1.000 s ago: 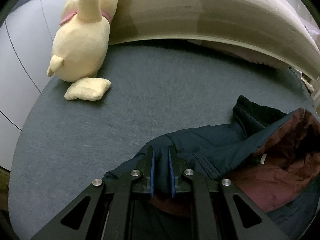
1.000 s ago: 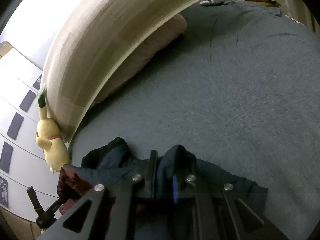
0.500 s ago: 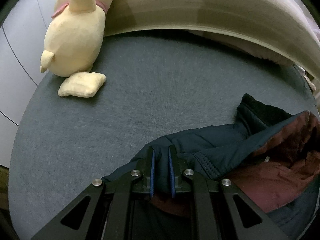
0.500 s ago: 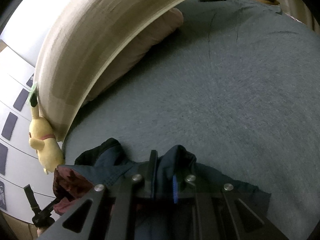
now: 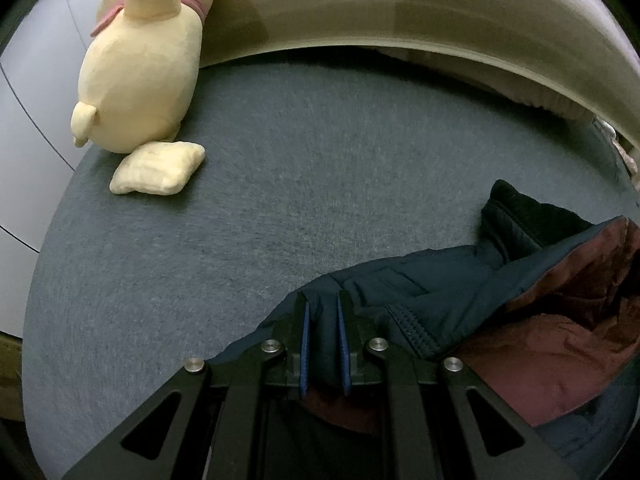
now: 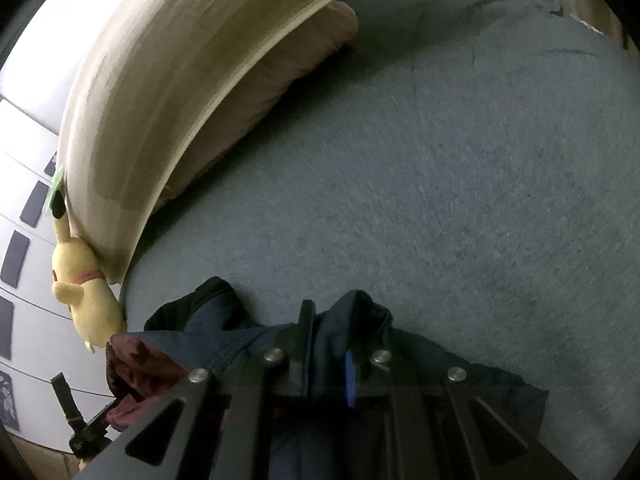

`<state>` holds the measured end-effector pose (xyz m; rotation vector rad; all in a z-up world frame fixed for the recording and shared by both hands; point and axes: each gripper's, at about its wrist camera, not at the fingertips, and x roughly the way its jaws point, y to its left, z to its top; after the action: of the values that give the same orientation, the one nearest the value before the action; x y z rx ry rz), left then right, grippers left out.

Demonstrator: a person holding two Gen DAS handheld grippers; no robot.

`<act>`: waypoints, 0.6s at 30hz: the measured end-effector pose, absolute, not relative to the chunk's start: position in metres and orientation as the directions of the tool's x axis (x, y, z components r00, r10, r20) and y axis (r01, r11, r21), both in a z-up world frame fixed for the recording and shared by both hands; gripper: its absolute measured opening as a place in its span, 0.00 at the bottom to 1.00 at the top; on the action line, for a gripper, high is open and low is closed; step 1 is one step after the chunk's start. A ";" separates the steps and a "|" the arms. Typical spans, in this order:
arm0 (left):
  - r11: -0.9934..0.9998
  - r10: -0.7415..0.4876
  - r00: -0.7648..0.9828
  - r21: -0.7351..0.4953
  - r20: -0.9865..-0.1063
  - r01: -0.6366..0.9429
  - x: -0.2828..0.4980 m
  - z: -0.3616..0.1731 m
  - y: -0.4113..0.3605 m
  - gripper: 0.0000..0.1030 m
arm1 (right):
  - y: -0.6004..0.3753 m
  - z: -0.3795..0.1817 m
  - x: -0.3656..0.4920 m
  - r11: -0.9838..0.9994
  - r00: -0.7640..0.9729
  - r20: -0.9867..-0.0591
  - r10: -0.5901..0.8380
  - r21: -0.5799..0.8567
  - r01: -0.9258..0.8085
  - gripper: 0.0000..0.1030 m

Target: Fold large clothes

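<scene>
Pinching jacket (image 5: 432, 280) (both grippers angled steeply down)

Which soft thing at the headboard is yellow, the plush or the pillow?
The plush, leaning on the headboard at the bed's corner. The pillow is pinkish beige and lies along the headboard's base.

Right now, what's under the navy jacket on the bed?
The jacket lies on the grey bedspread, and its maroon lining shows where it is turned open. Whatever else lies beneath it is covered by the fabric.
</scene>
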<state>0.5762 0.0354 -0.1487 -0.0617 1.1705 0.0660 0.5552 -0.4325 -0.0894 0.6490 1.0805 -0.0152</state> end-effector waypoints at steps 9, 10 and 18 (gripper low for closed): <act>0.997 0.010 0.381 -0.022 -0.924 -0.078 0.583 -0.152 0.040 0.13 | -0.441 -0.093 0.559 0.791 0.464 -0.818 0.341 0.516 0.328 0.13; 0.997 0.012 0.380 -0.020 -0.925 -0.079 0.582 -0.152 0.040 0.13 | -0.440 -0.093 0.559 0.796 0.461 -0.822 0.335 0.508 0.329 0.13; 0.996 0.011 0.367 -0.020 -0.930 -0.083 0.588 -0.156 0.039 0.13 | -0.444 -0.101 0.560 0.765 0.450 -0.822 0.350 0.528 0.369 0.13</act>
<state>0.5882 0.0389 -0.1564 -0.0676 1.1932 0.0607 0.5597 -0.4439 -0.1013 0.7404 1.1332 -0.0131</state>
